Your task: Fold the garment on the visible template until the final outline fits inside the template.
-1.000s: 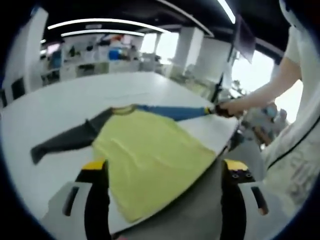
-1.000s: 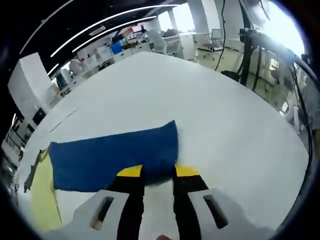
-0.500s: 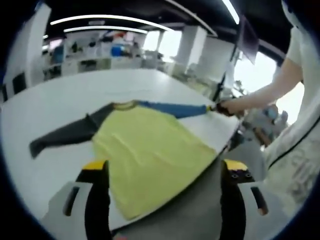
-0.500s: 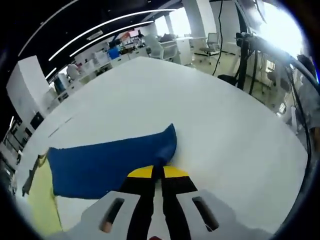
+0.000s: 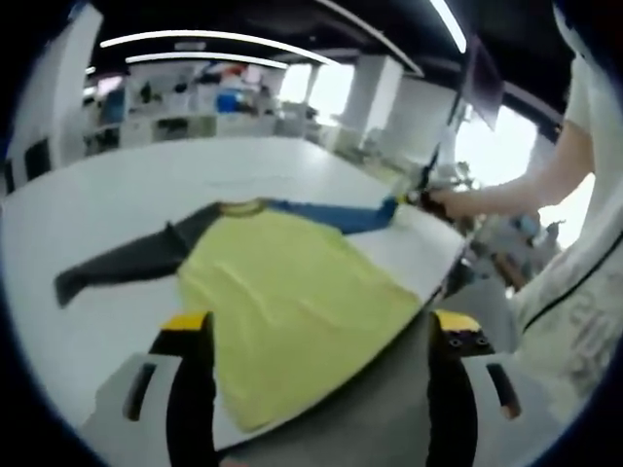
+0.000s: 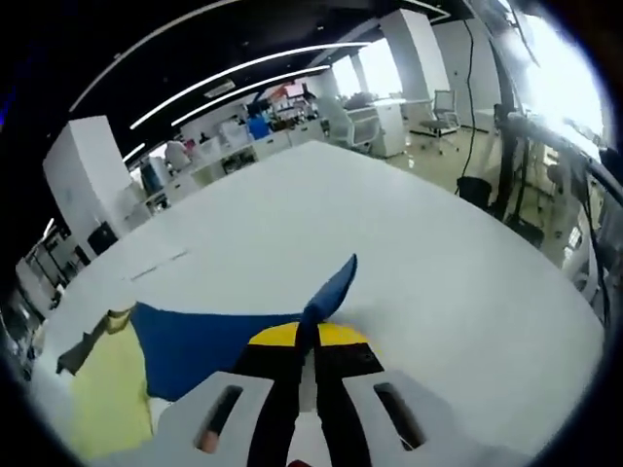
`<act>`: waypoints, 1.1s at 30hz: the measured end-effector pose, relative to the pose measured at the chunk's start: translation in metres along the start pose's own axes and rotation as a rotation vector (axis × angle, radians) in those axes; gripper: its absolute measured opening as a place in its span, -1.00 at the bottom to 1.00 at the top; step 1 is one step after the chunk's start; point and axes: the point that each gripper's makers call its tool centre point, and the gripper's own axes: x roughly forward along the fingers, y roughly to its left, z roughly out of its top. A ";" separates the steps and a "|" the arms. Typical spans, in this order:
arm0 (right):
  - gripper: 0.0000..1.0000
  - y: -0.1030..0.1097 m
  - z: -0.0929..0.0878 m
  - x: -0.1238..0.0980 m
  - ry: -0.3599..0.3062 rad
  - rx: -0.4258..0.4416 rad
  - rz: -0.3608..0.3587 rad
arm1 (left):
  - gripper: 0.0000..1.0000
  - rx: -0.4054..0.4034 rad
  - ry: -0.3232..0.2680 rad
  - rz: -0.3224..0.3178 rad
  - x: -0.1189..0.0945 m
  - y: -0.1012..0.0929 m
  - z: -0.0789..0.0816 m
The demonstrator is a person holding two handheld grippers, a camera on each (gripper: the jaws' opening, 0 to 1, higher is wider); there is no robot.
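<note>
1. One long-sleeved shirt (image 5: 292, 302) lies flat on our white desk (image 5: 117, 195), yellow body spread, grey sleeve (image 5: 117, 268) stretched away.
2. Our right gripper (image 6: 297, 342) has its jaws pinched on the blue sleeve (image 6: 234, 336), lifting the cuff, likely to fold it inward.
3. Our left gripper (image 5: 316, 341) hovers with jaws wide apart, holding nothing.

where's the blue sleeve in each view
Left gripper view: the blue sleeve runs right of centre from the yellow shirt body to the right gripper at its cuff.
Right gripper view: the blue sleeve lies lower left, its cuff raised, pinched in the right gripper.
Shared landmark: the white table.
</note>
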 end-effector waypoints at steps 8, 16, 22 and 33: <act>-0.91 0.075 0.032 -0.001 -0.075 -0.043 0.172 | 0.70 0.005 -0.010 0.009 -0.002 0.005 0.004; -0.91 0.147 0.067 -0.009 -0.141 -0.106 0.336 | 0.68 -0.003 -0.015 0.008 -0.003 0.006 0.000; -0.91 0.201 0.086 -0.020 -0.175 -0.162 0.448 | 0.68 -0.007 -0.020 0.005 -0.004 0.006 -0.002; -0.91 0.298 0.100 -0.059 -0.217 -0.207 0.614 | 0.67 -0.024 -0.038 0.021 -0.011 0.013 -0.006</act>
